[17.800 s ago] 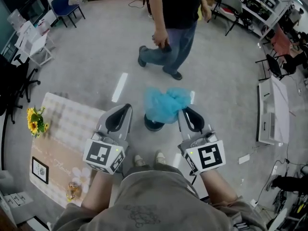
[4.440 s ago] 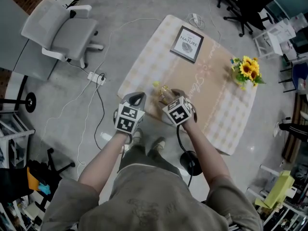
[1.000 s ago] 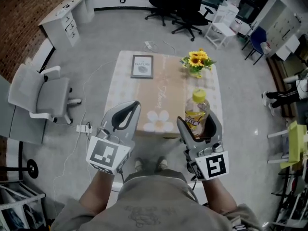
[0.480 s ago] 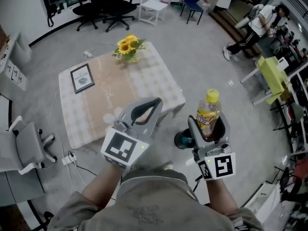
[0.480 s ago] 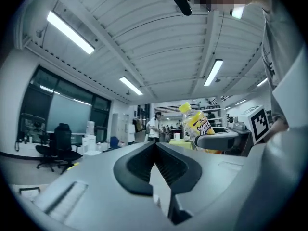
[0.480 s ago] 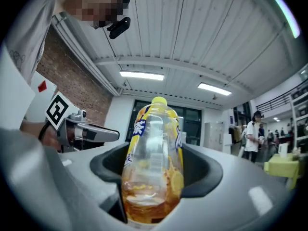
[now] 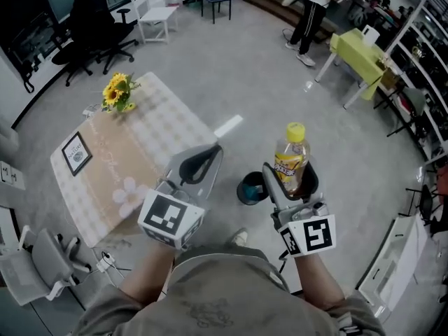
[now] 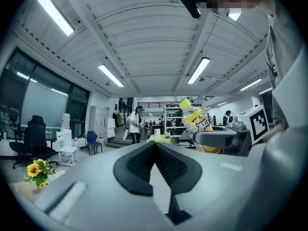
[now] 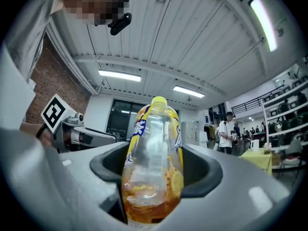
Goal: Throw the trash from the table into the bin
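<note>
Yellow-capped bottle, upright, pinched in right gripper just beside the bin; left gripper pressed together, empty, on the bin's other side; carrying step, so next likely centre over the bin's mouth and release.

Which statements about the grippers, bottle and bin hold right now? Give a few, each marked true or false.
1. The right gripper is shut on the bottle. True.
2. The left gripper holds a wrapper. False: it is shut on nothing.
3. The bottle has a yellow cap. True.
4. The bottle lies inside the bin. False: it stands upright in the right gripper.
5. The sunflowers lie on the floor. False: they stand on the table.
</note>
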Available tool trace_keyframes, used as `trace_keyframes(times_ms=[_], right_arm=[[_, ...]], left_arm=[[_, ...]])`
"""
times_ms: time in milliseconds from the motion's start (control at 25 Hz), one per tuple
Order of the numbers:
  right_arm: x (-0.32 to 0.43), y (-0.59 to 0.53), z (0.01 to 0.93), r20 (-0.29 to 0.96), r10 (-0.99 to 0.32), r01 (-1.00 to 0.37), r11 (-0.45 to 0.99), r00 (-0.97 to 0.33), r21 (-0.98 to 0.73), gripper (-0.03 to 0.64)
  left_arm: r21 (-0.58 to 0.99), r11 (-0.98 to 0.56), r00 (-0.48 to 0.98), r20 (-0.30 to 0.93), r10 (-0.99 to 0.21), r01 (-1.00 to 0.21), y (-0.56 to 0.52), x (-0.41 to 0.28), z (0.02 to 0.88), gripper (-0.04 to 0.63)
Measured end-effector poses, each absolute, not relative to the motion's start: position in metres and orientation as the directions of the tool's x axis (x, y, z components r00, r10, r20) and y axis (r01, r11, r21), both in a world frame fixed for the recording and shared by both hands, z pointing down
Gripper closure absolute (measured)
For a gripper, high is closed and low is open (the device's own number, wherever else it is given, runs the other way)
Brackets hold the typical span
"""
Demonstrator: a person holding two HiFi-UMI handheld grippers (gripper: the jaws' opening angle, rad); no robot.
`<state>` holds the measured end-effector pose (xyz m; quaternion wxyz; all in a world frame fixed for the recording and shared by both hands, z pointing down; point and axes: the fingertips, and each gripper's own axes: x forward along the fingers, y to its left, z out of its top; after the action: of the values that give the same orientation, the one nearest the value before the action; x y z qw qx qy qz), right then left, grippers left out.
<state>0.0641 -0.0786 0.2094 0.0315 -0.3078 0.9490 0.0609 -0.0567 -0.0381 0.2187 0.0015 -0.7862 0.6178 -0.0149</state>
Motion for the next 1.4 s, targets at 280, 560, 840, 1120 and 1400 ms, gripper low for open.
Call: trace_keyframes(times_ms=[280,560,840,1120,1400], right_arm=[[0.13,-0.129,0.22,-0.101,-0.597,-0.603,0.796,-0.796,0.053,0.293],[0.177,-0.164,0.241,-0.083,-0.637,-0.64,0.769,-0.766,-0.001,0.293],[0.197,-0.182,0.247,-0.064,-0.706,-0.706,0.708,-0.706,-0.025,0.293],[0.207,-0.184,0.245,-0.035,-0.769,-0.77,0.638,-0.638,0.006,0.293],[0.209,-0.193,0.252,-0.003,-0.801,-0.801,0.599,-0.599,0.011,0.293]], left_arm=[[-0.03,-0.225,0.224,0.037,-0.974,-0.974,-0.094,-0.003,0.215,0.589],[-0.038,-0.28,0.277,0.069,-0.958,-0.959,-0.139,0.044,0.229,0.589],[-0.021,-0.39,0.387,0.088,-0.918,-0.921,-0.167,0.071,0.232,0.589],[0.002,-0.47,0.468,0.084,-0.88,-0.883,-0.186,0.074,0.234,0.589],[0.022,-0.515,0.515,0.093,-0.852,-0.857,-0.201,0.079,0.237,0.589]])
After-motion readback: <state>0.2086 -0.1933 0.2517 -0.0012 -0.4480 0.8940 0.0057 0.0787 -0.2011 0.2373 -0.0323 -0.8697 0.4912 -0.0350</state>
